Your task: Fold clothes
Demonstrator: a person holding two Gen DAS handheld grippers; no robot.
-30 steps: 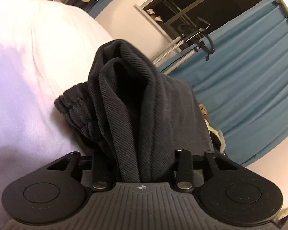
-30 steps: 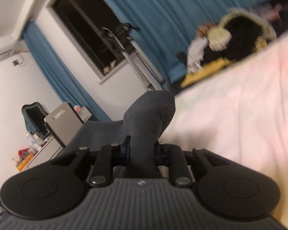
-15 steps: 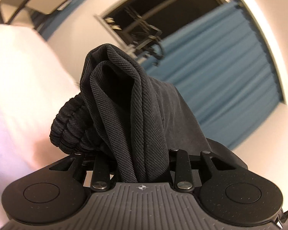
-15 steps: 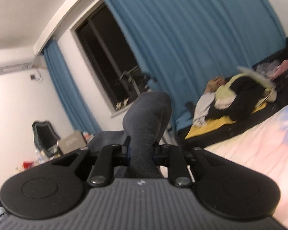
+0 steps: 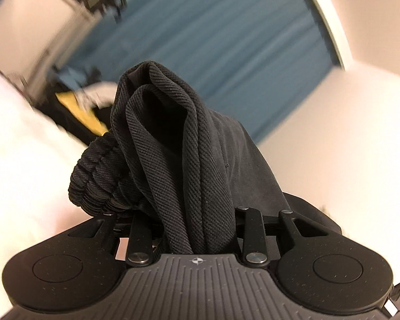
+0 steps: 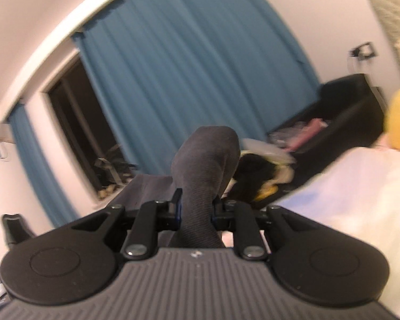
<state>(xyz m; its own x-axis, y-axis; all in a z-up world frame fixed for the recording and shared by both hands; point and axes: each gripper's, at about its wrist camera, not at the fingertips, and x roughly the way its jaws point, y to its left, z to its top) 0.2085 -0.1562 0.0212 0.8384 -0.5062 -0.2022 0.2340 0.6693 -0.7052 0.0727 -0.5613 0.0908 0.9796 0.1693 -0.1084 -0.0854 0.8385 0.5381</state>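
Left wrist view: a thick bunch of the dark ribbed garment (image 5: 173, 144) is seen clamped in the left gripper (image 5: 197, 229), its folds rising above the fingers and a gathered elastic band bulging out to the left. Behind it, a blue curtain (image 5: 226, 40) and a white bed cover (image 5: 18, 144) are shown, blurred. In the right wrist view, another fold of the garment (image 6: 205, 176) is pinched tightly in the right gripper (image 6: 196, 210), with cloth trailing off to the left. A black sofa (image 6: 344, 112) strewn with clutter is seen beyond the bed.
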